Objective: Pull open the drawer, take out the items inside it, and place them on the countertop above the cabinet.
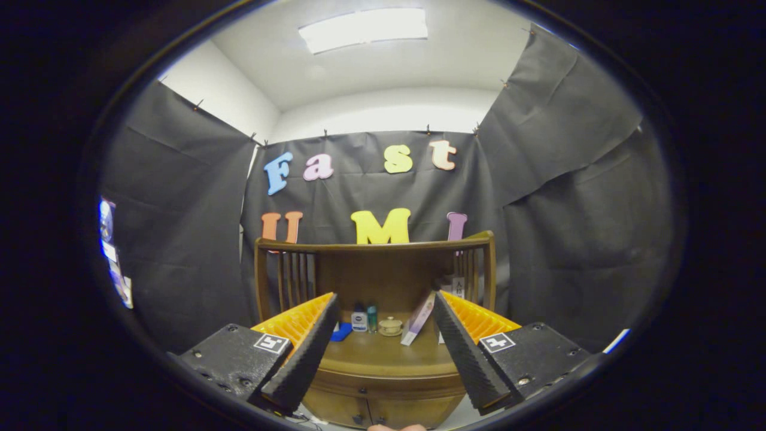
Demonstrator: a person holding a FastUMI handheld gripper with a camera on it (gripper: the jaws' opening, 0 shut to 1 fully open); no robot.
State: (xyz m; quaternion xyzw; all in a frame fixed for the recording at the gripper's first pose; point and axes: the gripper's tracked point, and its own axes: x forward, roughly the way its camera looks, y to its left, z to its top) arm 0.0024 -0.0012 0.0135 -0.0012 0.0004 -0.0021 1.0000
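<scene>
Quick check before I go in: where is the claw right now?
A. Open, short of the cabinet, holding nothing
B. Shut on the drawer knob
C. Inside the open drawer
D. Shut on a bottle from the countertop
A. The claw stands spread wide with nothing between its fingers; the cabinet and its countertop lie beyond them.

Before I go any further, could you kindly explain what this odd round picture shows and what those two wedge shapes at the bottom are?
The camera rides on a hand-held gripper that a person carries, and it looks forward along the two fingers, so the wedges are those fingers. They stand apart and hold nothing. Beyond and between them is a wooden cabinet with a railed countertop. At the back of the countertop stand a small white bottle, a slim teal bottle, a small round lidded dish, a leaning flat packet and a blue item. The cabinet front below, with its dark knobs, looks shut.
</scene>
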